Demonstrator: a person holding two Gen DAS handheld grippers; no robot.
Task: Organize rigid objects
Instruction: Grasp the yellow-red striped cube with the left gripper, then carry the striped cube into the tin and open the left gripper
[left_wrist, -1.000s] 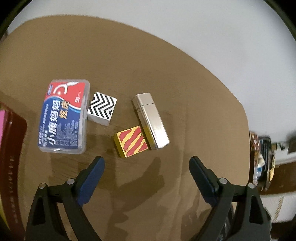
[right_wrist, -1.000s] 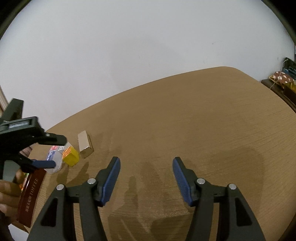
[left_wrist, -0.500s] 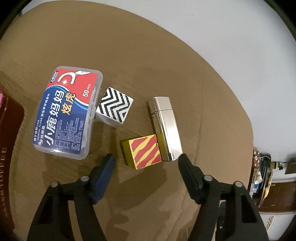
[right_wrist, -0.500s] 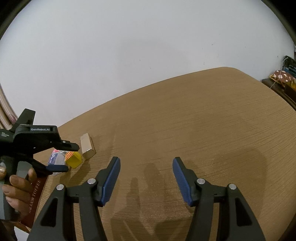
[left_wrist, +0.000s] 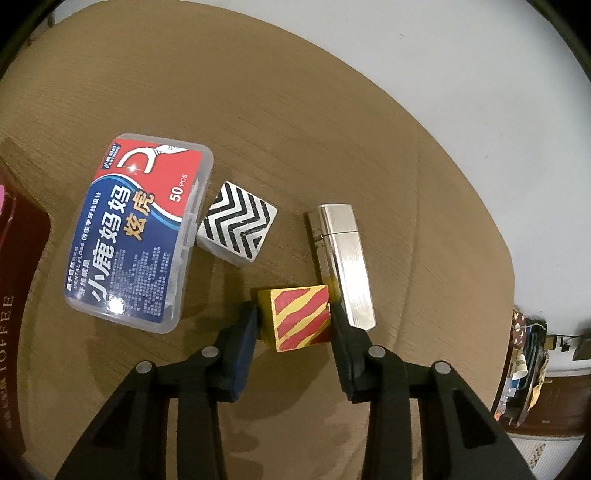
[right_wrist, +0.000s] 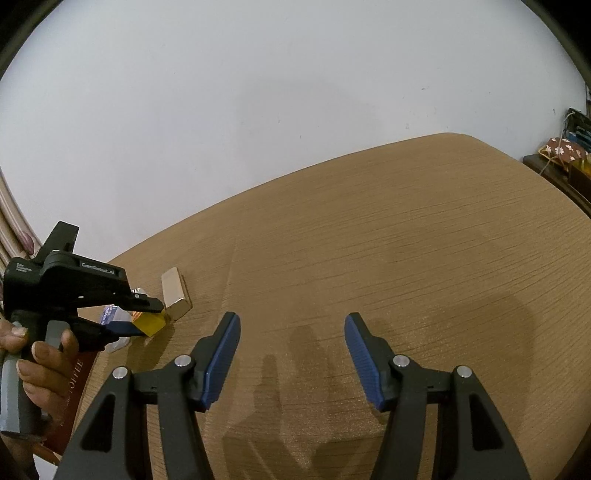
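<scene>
Lowered and narrowed since the earlier frame, the left claw (left_wrist: 293, 321) now has its jaws closed onto the small yellow block w/ red stripes (left_wrist: 299, 317) on the brown worktop (left_wrist: 295, 129). Silver metal lighter (left_wrist: 341, 258) lies just right. Right claw (right_wrist: 291, 356) is held open, nothing between.

Left edge of the left wrist view, a dark red box (left_wrist: 22, 295) is cut off, only "TOFFEE" readable; lower right, the shelf clutter (left_wrist: 524, 354) is too blurred to identify; the fine print on the floss case (left_wrist: 136, 236) is too small to read; in the right wrist view's lower left, the left tool (right_wrist: 142, 316) hides most of the yellow striped block (right_wrist: 149, 325), and the hand (right_wrist: 40, 354) runs off the frame.
</scene>
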